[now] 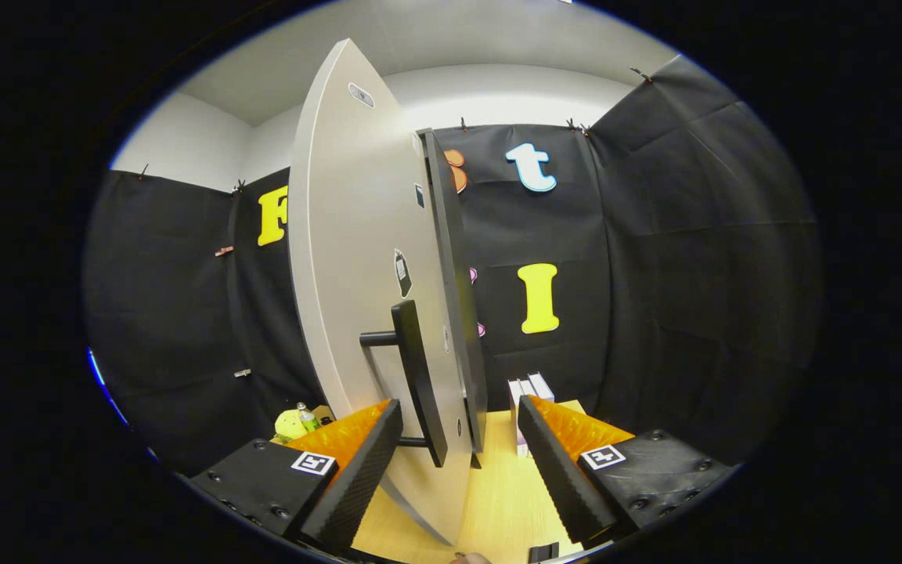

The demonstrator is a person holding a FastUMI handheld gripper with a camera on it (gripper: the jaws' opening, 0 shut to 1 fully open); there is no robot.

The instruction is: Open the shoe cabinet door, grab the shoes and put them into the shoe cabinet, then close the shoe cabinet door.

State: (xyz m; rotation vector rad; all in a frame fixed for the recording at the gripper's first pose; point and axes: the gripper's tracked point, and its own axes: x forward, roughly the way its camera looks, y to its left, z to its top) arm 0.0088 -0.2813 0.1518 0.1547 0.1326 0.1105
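While the gripper (459, 427) hangs low over the table (498, 501), its jaws stand spread wide, pinching nothing. Between the two fingers (365, 462) runs the lower part of the door (365, 258), a pale grey panel seen almost edge-on and swung out toward the camera. Its handle (418, 376) (a dark upright bar on two short pegs) stands just ahead of the fingers, nearer the left one, and is not touched by either. A small dark tag (402, 272) sits on the door's face above the handle, and a small oval mark (360, 95) near the door's top. Tight behind the door's right edge stands a darker slab (451, 266), probably the cabinet's front edge, though this angle does not settle it. Left of the door, past the left finger, lie a yellow-green thing (290, 424) and a small bottle (308, 417) on the table. Right of the door, beyond the right finger, stands a small white box (531, 390). Black cloth (654, 258) hangs behind the door on all sides, with white wall (498, 94) above it.
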